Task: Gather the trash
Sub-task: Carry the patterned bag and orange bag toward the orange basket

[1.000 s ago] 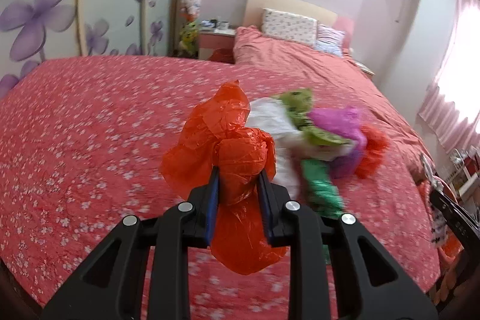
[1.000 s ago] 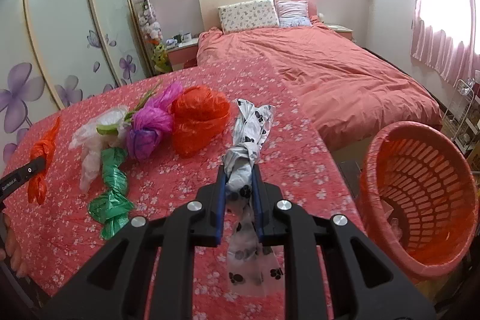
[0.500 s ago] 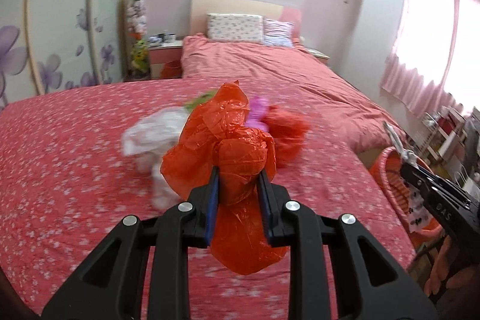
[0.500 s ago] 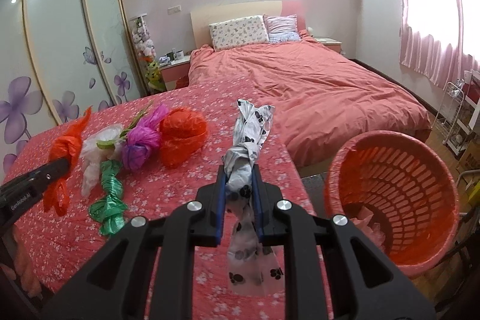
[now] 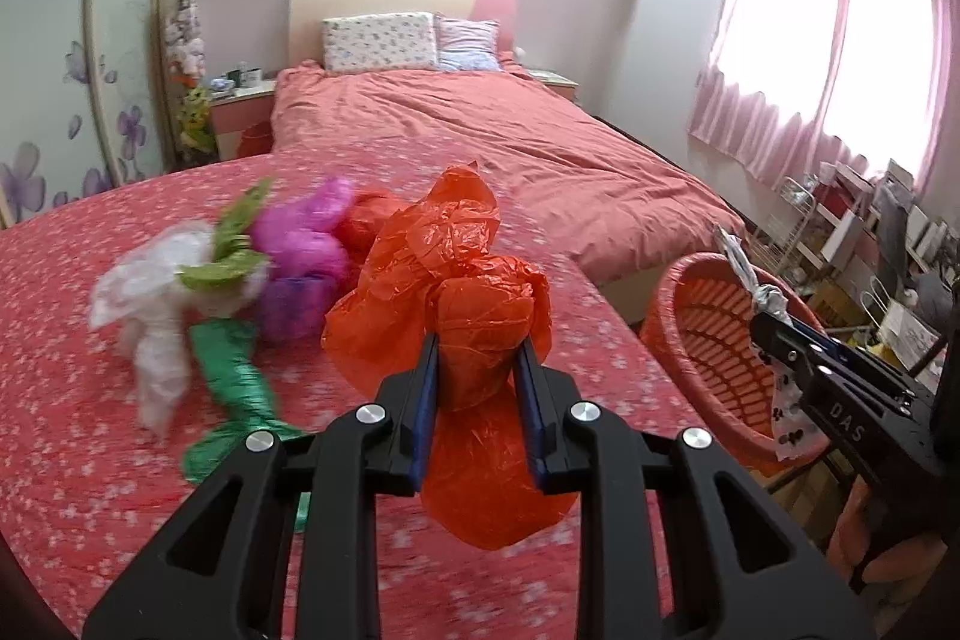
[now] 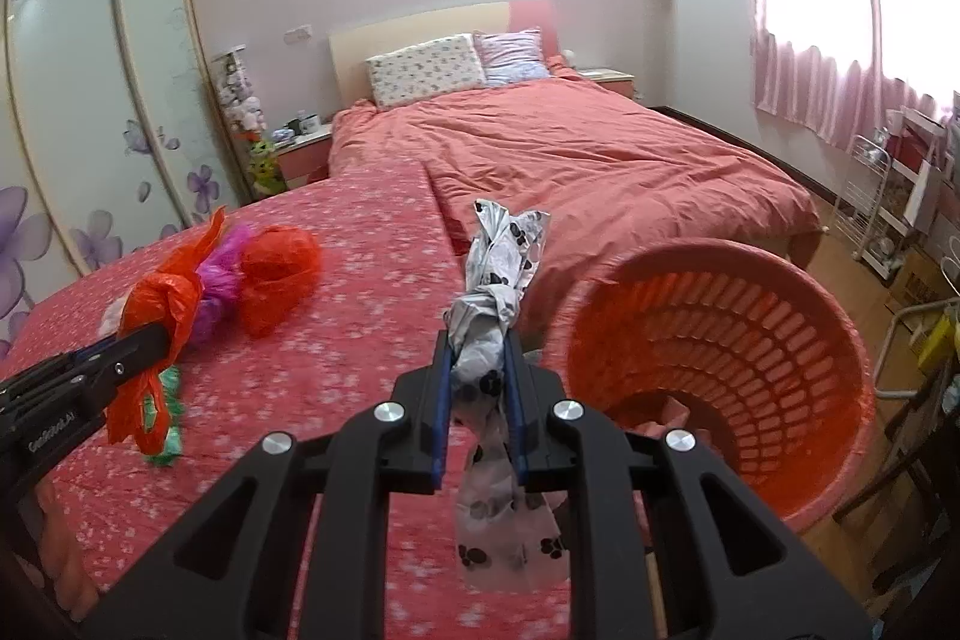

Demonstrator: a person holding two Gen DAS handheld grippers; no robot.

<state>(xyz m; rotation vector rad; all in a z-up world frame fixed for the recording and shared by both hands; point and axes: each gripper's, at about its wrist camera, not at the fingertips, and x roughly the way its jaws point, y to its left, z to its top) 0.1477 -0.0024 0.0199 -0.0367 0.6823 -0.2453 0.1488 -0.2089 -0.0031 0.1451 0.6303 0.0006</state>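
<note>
Left gripper (image 5: 477, 364): jaws pinched on the orange bag (image 5: 462, 292), knotted and crumpled, bulk sticking up past the fingertips, tail hanging below them. Lifted clear of the floral bedspread (image 5: 90, 460).

Right gripper (image 6: 477, 370): jaws pinched on the paw-print bag (image 6: 501, 274), a twisted strip. Its long axis runs roughly up-down through the jaws, top end flaring above, bottom end dangling under the fingers.

Key relation: the orange basket (image 6: 840, 334) sits just ahead and to the right of the right jaws, mouth tipped toward the camera, off the bed's edge. In the left wrist view the same basket (image 5: 672, 292) is well off to the right of the left jaws, with the right gripper (image 5: 774, 334) already over its rim. So the right hand is the nearer one; my read is the paw-print bag drops first, after a short shift right. The left has to cross rightward past the bed corner.

Something pale lies at the basket bottom, can't tell what.

Ahead-left of both jaws, on the bedspread: white bag (image 5: 156, 292), green bag (image 5: 234, 388), purple bag (image 5: 300, 238), second orange bag (image 6: 276, 274). Blurred in the left view. Not yet collected.

Risk: the dangling tails snagging on the lattice wall.
</note>
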